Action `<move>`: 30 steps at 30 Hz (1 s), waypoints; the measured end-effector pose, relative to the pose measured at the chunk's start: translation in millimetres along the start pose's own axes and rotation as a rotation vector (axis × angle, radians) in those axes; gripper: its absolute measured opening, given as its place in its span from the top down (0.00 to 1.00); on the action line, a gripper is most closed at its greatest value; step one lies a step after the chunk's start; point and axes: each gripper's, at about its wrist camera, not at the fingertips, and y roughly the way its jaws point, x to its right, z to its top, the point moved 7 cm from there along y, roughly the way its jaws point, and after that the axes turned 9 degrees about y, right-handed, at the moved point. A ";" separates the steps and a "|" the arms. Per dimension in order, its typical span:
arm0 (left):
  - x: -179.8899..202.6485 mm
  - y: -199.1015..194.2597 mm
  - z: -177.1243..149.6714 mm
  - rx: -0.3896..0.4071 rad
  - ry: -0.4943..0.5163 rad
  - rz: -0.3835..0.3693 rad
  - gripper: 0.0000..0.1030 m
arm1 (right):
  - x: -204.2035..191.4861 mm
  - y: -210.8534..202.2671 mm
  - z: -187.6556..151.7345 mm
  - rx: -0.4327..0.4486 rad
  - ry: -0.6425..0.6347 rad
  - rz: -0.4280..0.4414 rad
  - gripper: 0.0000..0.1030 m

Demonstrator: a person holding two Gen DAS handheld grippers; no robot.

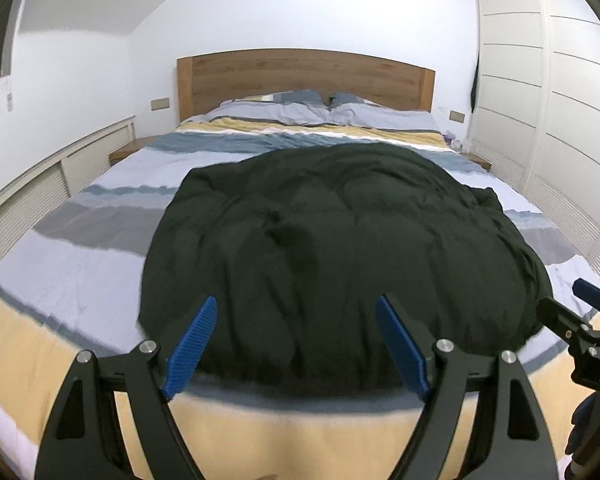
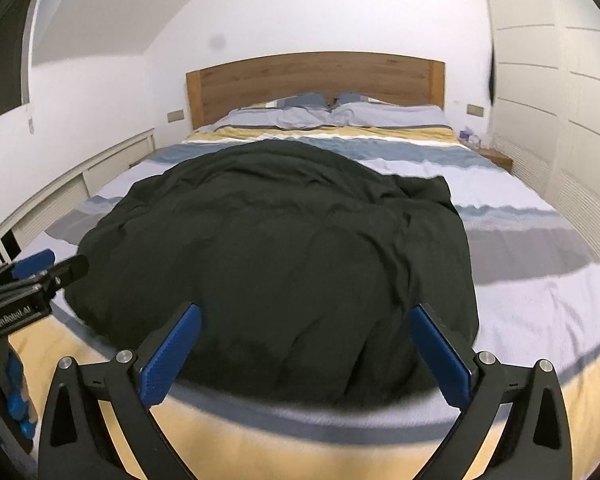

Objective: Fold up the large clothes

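Note:
A large dark green garment [image 1: 340, 248] lies spread and rumpled on the striped bed [image 1: 80, 264]; it also shows in the right wrist view [image 2: 276, 264]. My left gripper [image 1: 296, 308] is open and empty, its blue pads above the garment's near hem. My right gripper [image 2: 306, 316] is open and empty, also above the near hem. The right gripper shows at the right edge of the left wrist view [image 1: 592, 300]. The left gripper shows at the left edge of the right wrist view [image 2: 40, 264].
The bed [image 2: 540, 280] has two pillows [image 1: 300, 114] and a wooden headboard [image 1: 304, 76] at the far end. White cabinets [image 1: 560, 120] line the right wall, low louvered cabinets [image 1: 40, 196] the left. Small bedside shelves [image 1: 128, 150] flank the bed.

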 end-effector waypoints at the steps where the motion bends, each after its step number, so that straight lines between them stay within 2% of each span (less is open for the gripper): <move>1: -2.4 -8.3 -7.2 -0.004 -0.017 -0.002 0.21 | -2.4 -7.6 -4.6 -0.001 -0.007 -0.011 0.01; 4: -6.7 -33.2 -28.7 -0.042 -0.059 -0.008 0.21 | -8.4 -32.9 -18.3 -0.020 -0.004 -0.033 0.01; 11: -10.9 -95.0 -60.5 -0.073 -0.002 0.077 0.21 | -10.6 -68.1 -41.3 -0.070 0.035 -0.056 0.01; 19: -1.0 -152.8 -59.8 -0.010 0.035 0.084 0.21 | -5.0 -107.3 -47.0 -0.041 0.047 -0.068 0.01; 30: 9.8 -182.8 -61.7 0.016 0.043 0.064 0.21 | 5.4 -140.3 -50.5 -0.005 0.053 -0.094 0.01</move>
